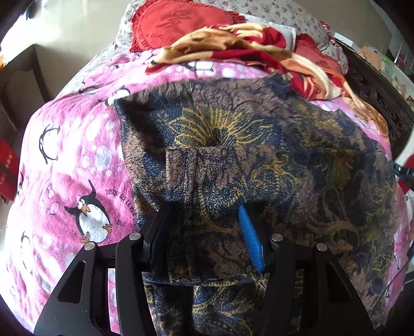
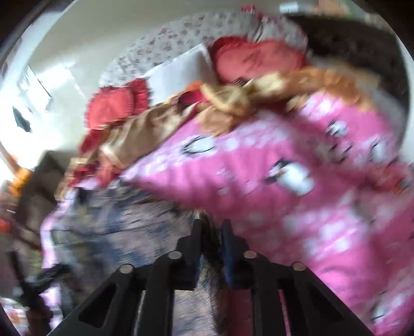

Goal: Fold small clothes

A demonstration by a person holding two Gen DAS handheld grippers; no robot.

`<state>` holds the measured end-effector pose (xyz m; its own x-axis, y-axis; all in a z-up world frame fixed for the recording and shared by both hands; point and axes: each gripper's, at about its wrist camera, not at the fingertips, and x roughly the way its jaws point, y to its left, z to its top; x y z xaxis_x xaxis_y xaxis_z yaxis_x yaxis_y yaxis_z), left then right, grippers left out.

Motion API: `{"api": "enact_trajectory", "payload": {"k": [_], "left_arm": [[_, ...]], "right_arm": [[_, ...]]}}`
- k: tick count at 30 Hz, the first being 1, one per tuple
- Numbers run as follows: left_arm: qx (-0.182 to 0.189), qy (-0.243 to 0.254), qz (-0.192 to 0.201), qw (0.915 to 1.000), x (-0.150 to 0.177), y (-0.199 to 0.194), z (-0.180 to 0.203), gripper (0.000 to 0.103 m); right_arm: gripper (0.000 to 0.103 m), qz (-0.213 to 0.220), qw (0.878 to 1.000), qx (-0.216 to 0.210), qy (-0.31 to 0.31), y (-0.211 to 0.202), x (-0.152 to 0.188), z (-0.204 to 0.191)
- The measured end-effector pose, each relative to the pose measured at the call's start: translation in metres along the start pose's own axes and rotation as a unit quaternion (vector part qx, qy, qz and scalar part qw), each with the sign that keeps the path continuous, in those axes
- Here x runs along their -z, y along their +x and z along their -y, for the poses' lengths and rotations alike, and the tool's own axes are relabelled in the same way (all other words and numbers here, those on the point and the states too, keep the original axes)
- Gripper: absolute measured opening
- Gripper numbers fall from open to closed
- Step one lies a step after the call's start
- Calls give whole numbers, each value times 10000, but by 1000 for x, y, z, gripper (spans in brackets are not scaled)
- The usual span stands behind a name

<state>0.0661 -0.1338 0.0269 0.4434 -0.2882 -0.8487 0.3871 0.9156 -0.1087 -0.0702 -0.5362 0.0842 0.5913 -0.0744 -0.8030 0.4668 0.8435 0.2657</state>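
One patterned garment (image 1: 258, 144), spread on one pink penguin blanket (image 1: 77, 160). Two red cushions (image 1: 181, 23) behind. My left tongs (image 1: 204, 219): apart, nothing pinched. My right tongs (image 2: 211, 227): clamped on the garment's edge.

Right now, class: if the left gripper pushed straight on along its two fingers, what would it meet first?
The left gripper points down at the dark floral garment spread on the pink penguin blanket. Its open jaws already straddle the cloth, so it would probably meet that garment first, though depth is hard to judge.
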Motion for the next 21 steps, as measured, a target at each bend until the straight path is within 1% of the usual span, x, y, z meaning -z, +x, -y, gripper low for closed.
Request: {"api": "enact_trajectory", "payload": {"k": [1, 2, 3, 4, 6, 7, 8, 9, 10, 11, 14, 15, 16, 17, 18, 19, 20, 21], "left_arm": [[-38, 30, 17, 10000, 0, 2, 2, 57], [-53, 97, 35, 9999, 1, 2, 5, 60], [-86, 134, 34, 9999, 2, 2, 7, 60], [-130, 193, 34, 9997, 3, -1, 9, 60], [-111, 250, 55, 9996, 5, -8, 9, 60], [-83, 243, 44, 9997, 8, -13, 9, 60], [-59, 227, 40, 9997, 9, -15, 8, 60], [-18, 194, 57, 9998, 12, -19, 6, 60], [7, 154, 82, 9998, 15, -23, 5, 60], [17, 136, 84, 9999, 18, -26, 5, 60], [-40, 156, 34, 9999, 29, -31, 6, 60], [-52, 163, 13, 9999, 33, -33, 6, 60], [-39, 156, 11, 9999, 38, -37, 6, 60], [-54, 153, 3, 9999, 41, -40, 7, 60], [-89, 161, -24, 9998, 45, -42, 7, 60], [-115, 172, -45, 9998, 48, -44, 8, 60], [-145, 173, -57, 9997, 51, -47, 8, 60], [-196, 153, -61, 9997, 56, -51, 8, 60]], "right_arm": [[0, -73, 9995, 305, -24, 7, 1, 2], [0, -244, 9985, 484, 15, 17, 2, 7], [0, -370, 9985, 387, 113, 22, 5, 11], [0, -438, 9985, 190, 273, 20, 8, 16], [3, -331, 9986, -85, 403, -2, 14, 21], [10, -316, 9985, -219, 402, -12, 18, 20], [27, -333, 9981, -360, 380, -23, 23, 19], [40, -380, 9977, -472, 312, -31, 31, 16], [61, -431, 9975, -529, 206, -40, 42, 12], [63, -476, 9971, -584, 144, -43, 52, 10], [63, -889, 9937, -679, -78, -40, 77, 1], [63, -931, 9935, -634, -137, -39, 84, -2], [62, -847, 9943, -628, -139, -41, 87, -2], [51, -788, 9946, -660, -152, -42, 89, -2], [35, -813, 9945, -621, -215, -40, 90, -4], [9, -953, 9938, -418, -385, -35, 91, -6], [8, -1017, 9932, -223, -522, -31, 90, -8], [7, -945, 9936, -113, -614, -32, 90, -7]]}}
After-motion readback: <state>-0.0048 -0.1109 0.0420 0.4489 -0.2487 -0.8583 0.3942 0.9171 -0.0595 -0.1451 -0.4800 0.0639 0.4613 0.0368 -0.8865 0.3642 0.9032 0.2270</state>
